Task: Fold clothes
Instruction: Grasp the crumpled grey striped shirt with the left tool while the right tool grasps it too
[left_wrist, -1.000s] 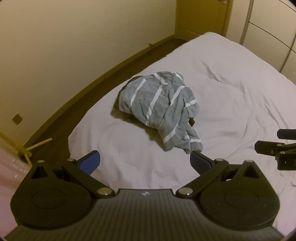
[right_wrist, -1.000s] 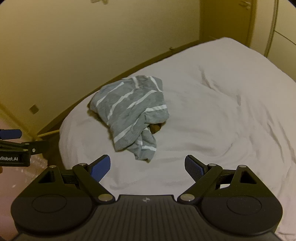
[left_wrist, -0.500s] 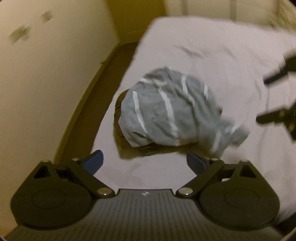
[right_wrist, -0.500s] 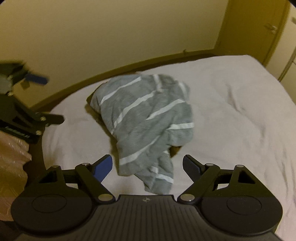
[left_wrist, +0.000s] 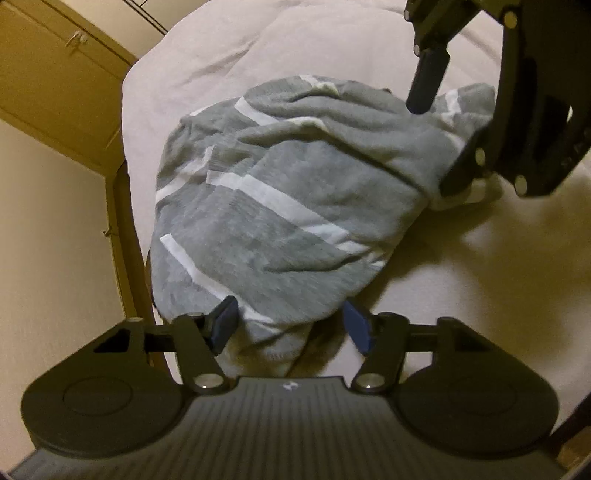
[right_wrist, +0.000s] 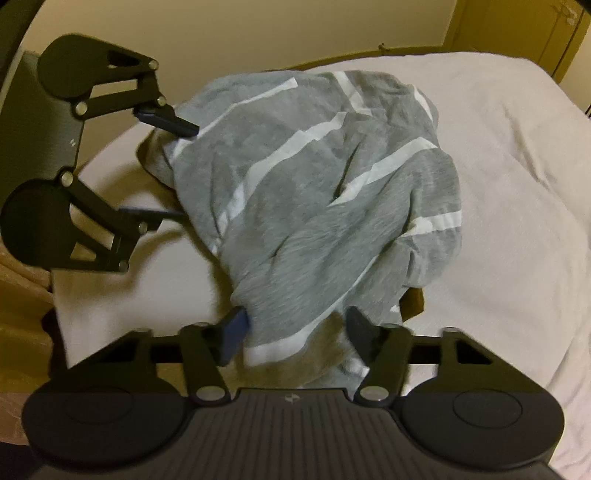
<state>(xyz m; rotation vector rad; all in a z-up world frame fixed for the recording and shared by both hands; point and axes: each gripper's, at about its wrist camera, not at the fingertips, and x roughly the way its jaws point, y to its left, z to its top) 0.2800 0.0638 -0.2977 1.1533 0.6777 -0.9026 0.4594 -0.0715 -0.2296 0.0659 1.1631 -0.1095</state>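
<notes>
A crumpled grey garment with white stripes (left_wrist: 288, 199) lies heaped near the corner of the white bed (left_wrist: 480, 295). In the left wrist view, my left gripper (left_wrist: 291, 326) is open, its blue pads on either side of the garment's near edge. My right gripper (left_wrist: 436, 144) comes in from the top right, open over the far end of the cloth. In the right wrist view, the garment (right_wrist: 325, 192) fills the middle. My right gripper (right_wrist: 295, 334) straddles a striped hem, open. The left gripper (right_wrist: 181, 171) is at the garment's left edge, open.
The bed sheet (right_wrist: 517, 184) stretches away to the right. A dark brown item (right_wrist: 413, 302) peeks out from under the garment. A cream wall and the dark floor gap (left_wrist: 125, 221) border the bed's side. Wooden doors (left_wrist: 55, 55) stand beyond the bed.
Both grippers have dropped from above the bed down to the garment, one at each end. Their jaws have narrowed but stay open around the cloth edges.
</notes>
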